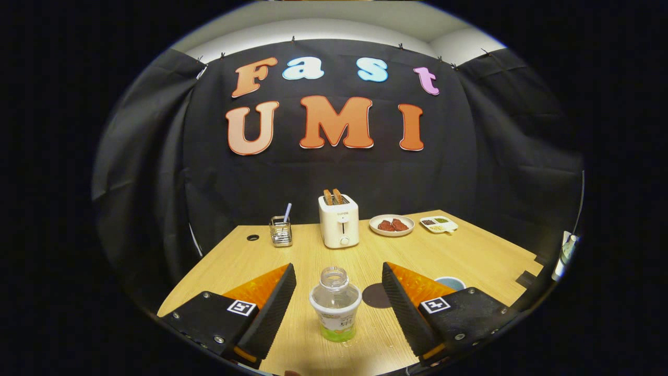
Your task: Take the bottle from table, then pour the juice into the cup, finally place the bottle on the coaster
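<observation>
The tongs (339, 292) stand spread wide, gripping nothing; the uncapped juice bottle (335, 305) stands between them on the worktop (459, 250). Grasping, pouring into the cup (450, 283) and coaster (377, 295) placement all remain.

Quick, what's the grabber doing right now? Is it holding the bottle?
Gripper: open, holding nothing; the bottle stands between its fingers, untouched.
</observation>
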